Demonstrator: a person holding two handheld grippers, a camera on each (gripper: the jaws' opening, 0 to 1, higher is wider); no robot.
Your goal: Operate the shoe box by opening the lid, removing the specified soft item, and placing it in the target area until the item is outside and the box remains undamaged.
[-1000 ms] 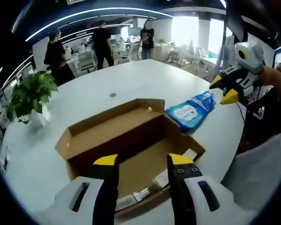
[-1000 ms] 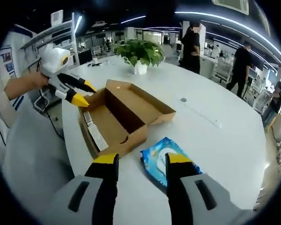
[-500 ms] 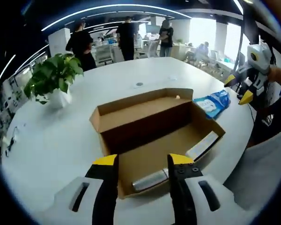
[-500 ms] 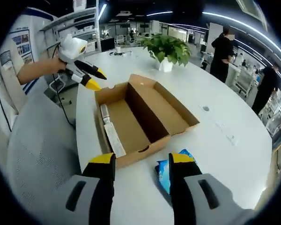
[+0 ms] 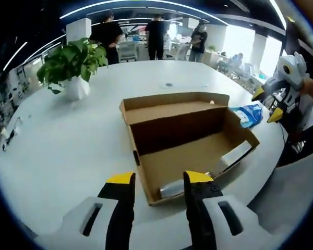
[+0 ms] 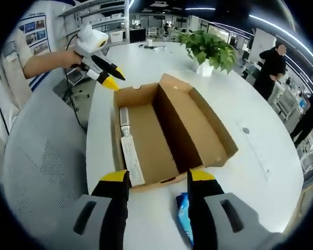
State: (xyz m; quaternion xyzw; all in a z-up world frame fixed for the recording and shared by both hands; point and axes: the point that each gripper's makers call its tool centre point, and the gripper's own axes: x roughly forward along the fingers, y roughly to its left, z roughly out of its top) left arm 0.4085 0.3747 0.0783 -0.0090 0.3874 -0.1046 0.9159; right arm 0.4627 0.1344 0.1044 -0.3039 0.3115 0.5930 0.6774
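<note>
Near the worktop's edge: I see the shoe box (image 5: 190, 143) lying open, lid folded back flat, walls looking intact
Soft item: blue wipes pack (image 5: 249, 113) lies on the worktop (image 5: 62, 140) just outside the box's end wall, so by my reading the removal is already done
Left tongs (image 5: 158, 178): jaws apart, nothing between them, hovering over the near corner of the box
Right tongs (image 6: 159, 177): jaws apart and empty, above the box's end wall, with the pack just past it
What changed: over the last second both of my views have swung and pulled back; the box and pack lie the same way relative to each other, so I take that as camera motion, and the tongs have stayed empty
Meaning: I judge the task close to finished, with only a retreat from the box remaining
Left inside: a pale strip (image 6: 131, 159) and a silvery wrapped roll (image 6: 124, 119) along one wall; I cannot tell what they are
Hard to see: in the right gripper view the pack is cut off behind my tongs, and its print is too small to read
Background: potted plant (image 5: 73, 65) at the far edge
</note>
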